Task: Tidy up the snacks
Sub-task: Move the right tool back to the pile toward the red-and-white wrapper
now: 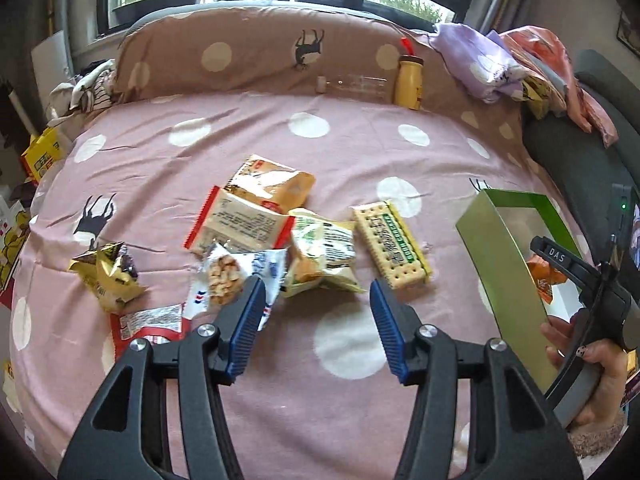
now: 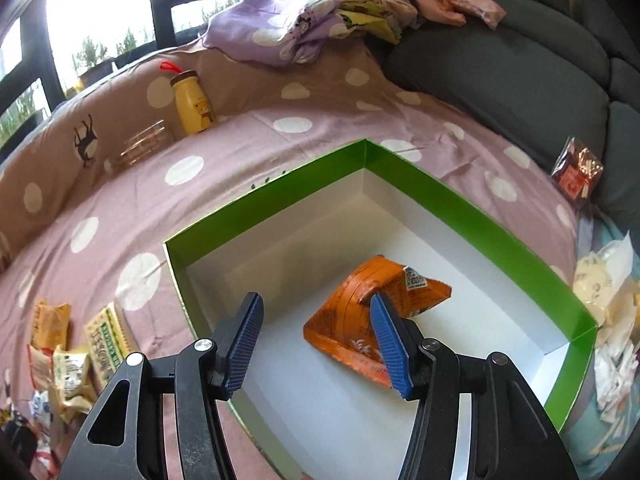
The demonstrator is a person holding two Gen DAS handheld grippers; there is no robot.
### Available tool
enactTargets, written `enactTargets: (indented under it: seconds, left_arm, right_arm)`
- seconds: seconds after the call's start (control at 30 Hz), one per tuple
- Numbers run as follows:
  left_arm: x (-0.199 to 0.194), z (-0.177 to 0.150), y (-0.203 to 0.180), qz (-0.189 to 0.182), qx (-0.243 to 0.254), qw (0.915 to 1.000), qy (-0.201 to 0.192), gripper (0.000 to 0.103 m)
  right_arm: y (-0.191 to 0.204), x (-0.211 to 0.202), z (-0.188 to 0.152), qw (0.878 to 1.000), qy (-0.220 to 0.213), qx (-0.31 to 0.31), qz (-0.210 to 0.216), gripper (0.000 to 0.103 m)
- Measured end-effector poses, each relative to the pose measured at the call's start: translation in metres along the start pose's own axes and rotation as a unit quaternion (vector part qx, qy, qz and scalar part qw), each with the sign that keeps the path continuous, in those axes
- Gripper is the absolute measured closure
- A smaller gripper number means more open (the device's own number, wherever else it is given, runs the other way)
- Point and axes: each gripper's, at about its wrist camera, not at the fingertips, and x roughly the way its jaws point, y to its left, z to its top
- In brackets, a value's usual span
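Note:
Several snack packets lie in a loose pile on the pink dotted bedsheet (image 1: 248, 128): a cracker pack (image 1: 390, 246), a green-white packet (image 1: 322, 256), a red-edged packet (image 1: 240, 222), a tan packet (image 1: 272, 182), a nut packet (image 1: 232, 276) and a gold packet (image 1: 110, 276). My left gripper (image 1: 316, 312) is open and empty just in front of the pile. A green box (image 2: 472, 216) with a white inside stands at the right. An orange packet (image 2: 360, 316) lies in it. My right gripper (image 2: 316, 336) is open above the box, over the orange packet.
A yellow bottle (image 1: 409, 80) and a clear glass (image 1: 356, 86) rest against the brown headboard cushion (image 1: 240, 56). Crumpled clothes (image 2: 288, 28) and a dark sofa (image 2: 520, 80) lie to the right. A red-brown packet (image 2: 576, 170) sits by the sofa. Wrappers (image 2: 608, 280) lie at right.

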Motion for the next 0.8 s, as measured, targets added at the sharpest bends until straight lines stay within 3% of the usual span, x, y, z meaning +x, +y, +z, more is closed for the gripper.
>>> enactTargets:
  seconds: [0.13,0.23,0.43,0.7,0.73,0.8]
  left_arm:
    - [-0.001,-0.004,0.03,0.003,-0.04,0.9992,-0.004,0.049]
    - [-0.001,-0.005,0.042,0.009,-0.056,0.9984,-0.005,0.049]
    - [0.005,-0.006,0.063,0.009,-0.093,0.9956,0.008,0.048]
    - [0.0,-0.009,0.09,0.038,-0.13,0.9908,0.003,0.048]
    - [-0.001,-0.01,0.092,0.043,-0.132,0.9903,0.004,0.047]
    - [-0.004,-0.012,0.098,0.05,-0.138,0.9892,0.004,0.029]
  right_arm:
    - [0.005,0.001,0.001,1.0,-0.002,-0.002,0.032,0.047]
    - [0.019,-0.004,0.0,0.999,-0.029,-0.025,0.006,0.047]
    - [0.049,-0.004,-0.002,0.997,-0.036,-0.062,0.012,0.047]
    - [0.069,-0.011,-0.006,0.993,-0.042,-0.096,0.047,0.047]
    - [0.071,-0.014,-0.007,0.992,-0.045,-0.104,0.053,0.047]
    - [0.073,-0.024,-0.008,0.99,-0.049,-0.116,0.062,0.047]
